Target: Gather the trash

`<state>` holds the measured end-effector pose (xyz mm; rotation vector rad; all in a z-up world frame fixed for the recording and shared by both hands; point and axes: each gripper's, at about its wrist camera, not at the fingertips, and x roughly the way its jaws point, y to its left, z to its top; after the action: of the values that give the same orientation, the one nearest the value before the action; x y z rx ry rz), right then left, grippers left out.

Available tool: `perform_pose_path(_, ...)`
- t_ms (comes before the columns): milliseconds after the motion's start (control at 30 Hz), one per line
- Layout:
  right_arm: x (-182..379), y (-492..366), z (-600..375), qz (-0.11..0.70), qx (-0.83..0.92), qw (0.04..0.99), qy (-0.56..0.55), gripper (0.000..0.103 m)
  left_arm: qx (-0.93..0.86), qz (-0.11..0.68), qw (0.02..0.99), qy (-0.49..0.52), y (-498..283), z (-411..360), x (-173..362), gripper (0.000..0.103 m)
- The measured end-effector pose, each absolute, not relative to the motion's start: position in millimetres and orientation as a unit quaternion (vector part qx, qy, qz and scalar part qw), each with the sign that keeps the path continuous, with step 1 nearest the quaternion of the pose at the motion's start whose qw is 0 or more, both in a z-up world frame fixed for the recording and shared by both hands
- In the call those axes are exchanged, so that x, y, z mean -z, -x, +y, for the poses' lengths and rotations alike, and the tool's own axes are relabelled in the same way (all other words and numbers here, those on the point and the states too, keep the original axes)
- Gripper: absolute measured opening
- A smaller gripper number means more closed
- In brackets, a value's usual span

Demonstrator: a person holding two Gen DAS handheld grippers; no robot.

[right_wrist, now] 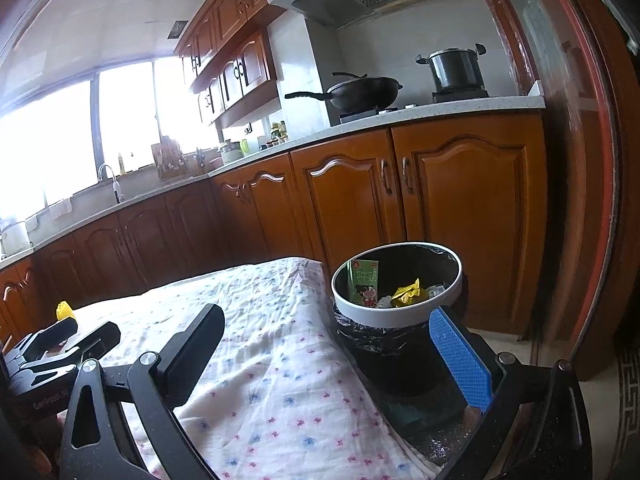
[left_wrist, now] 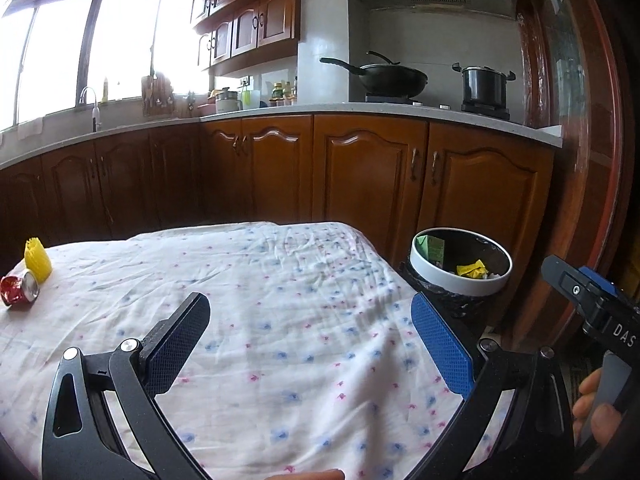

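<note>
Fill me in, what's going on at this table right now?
A person is clearing trash off a cloth-covered table with a pair of tongs in each hand. Both the left tongs and the right tongs are open and hold nothing. The bin beside the table already holds a green carton and a yellow wrapper. A crushed red can and a yellow item sit on the table's far left, not yet collected.
</note>
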<state>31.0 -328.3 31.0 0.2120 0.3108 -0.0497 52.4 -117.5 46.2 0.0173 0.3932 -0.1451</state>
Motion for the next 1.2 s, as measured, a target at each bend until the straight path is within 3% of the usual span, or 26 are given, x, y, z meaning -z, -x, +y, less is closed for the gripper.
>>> perform_pose_path(1200,-31.0,-31.3,-326.5,0.156,0.016,0.982,-0.107,0.103,0.067,0.194,0.979,-0.012,-52.1,-113.0,-45.0,0.103)
